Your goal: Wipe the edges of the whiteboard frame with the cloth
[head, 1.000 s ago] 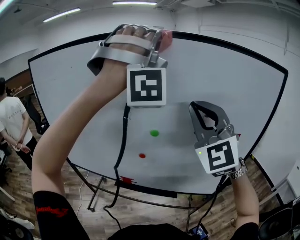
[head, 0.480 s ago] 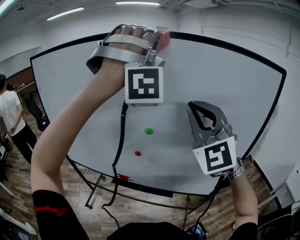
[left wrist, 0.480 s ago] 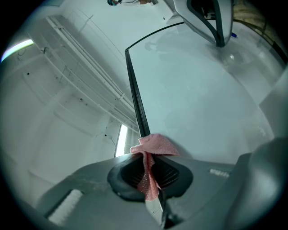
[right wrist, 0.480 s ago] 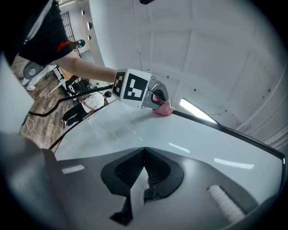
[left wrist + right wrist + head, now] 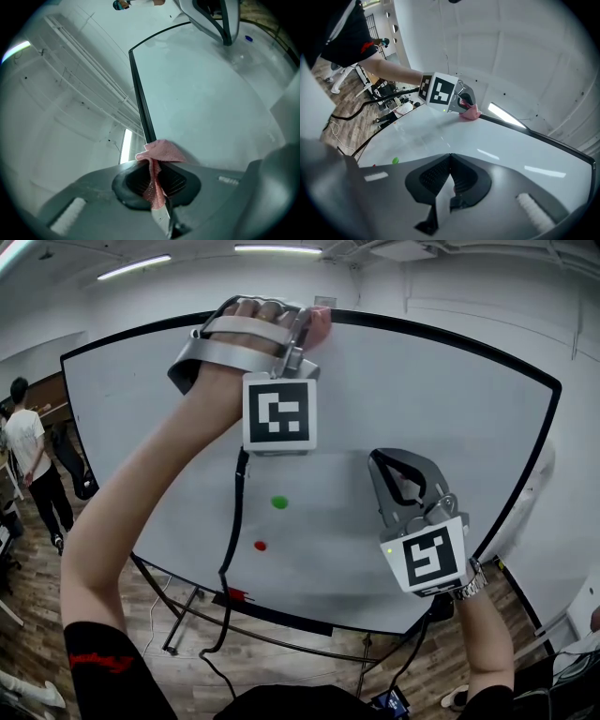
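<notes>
We are holding the left gripper (image 5: 302,326) up at the top edge of the whiteboard (image 5: 441,418), and its jaws are clamping the pink cloth (image 5: 322,322). In the left gripper view, the cloth (image 5: 161,152) is hanging pinched between the 2 closed jaws, and its bunched upper part is pressing against the black whiteboard frame (image 5: 139,101), right where the frame meets the white surface. From the right gripper view, we are seeing the same cloth (image 5: 470,113) sitting on the frame's top rail (image 5: 543,138), just beyond the left gripper's marker cube (image 5: 439,90).

We are keeping the right gripper (image 5: 403,474) low on the right side of the board, well apart from the cloth. Its jaws are meeting at the tips and gripping nothing (image 5: 450,180).

A green dot (image 5: 279,502) and a red dot (image 5: 260,545) are sitting on the board between our 2 arms. A black cable (image 5: 232,540) is hanging down from the left gripper. A person (image 5: 33,460) is standing on the wooden floor at the far left.
</notes>
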